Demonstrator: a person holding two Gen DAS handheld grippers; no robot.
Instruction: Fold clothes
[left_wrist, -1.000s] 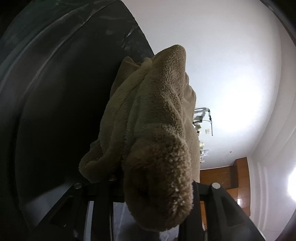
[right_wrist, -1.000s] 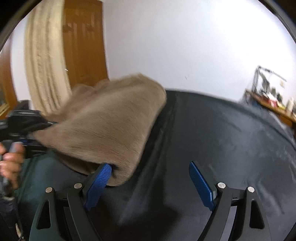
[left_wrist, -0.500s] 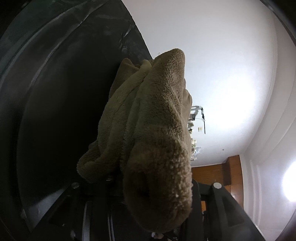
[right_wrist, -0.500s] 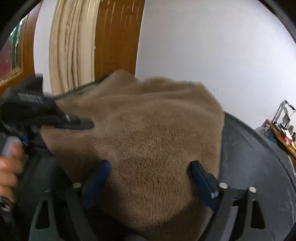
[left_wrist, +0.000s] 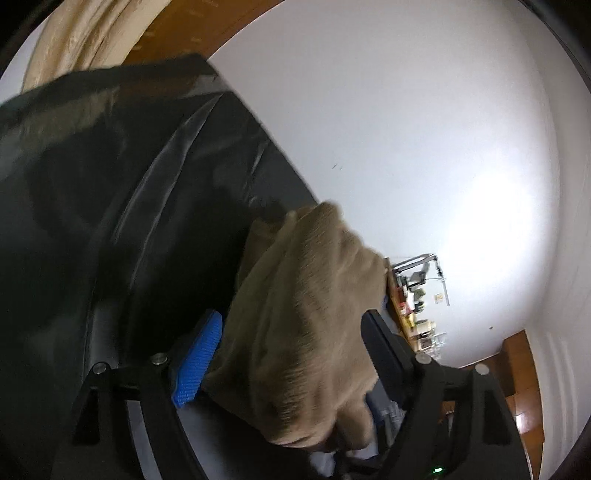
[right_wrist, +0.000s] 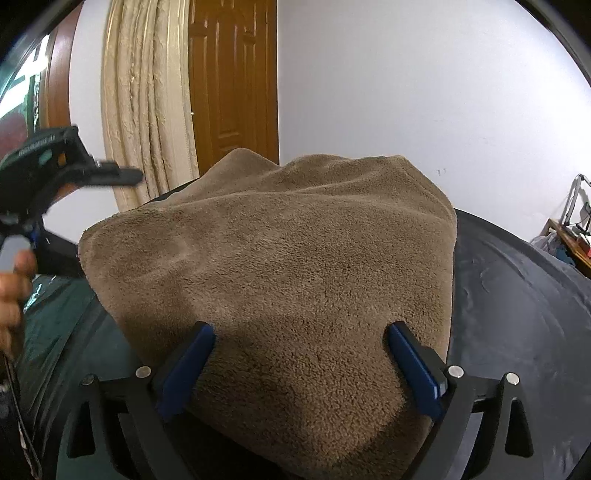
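Brown fleece garment (right_wrist: 280, 266) lies folded in a thick pile on the dark-covered counter (right_wrist: 524, 295). Right claw (right_wrist: 299, 365): jaws opening, spread wide, blue pads (right_wrist: 184, 365) astride the pile's near edge, resting on the cloth rather than pinching it. Left claw (left_wrist: 291, 354): jaws opening; a blurred fold of the fleece sits between them, touching the blue pad, released rather than clamped. In the right wrist view the left claw's body carries white lettering, too smeared to read.
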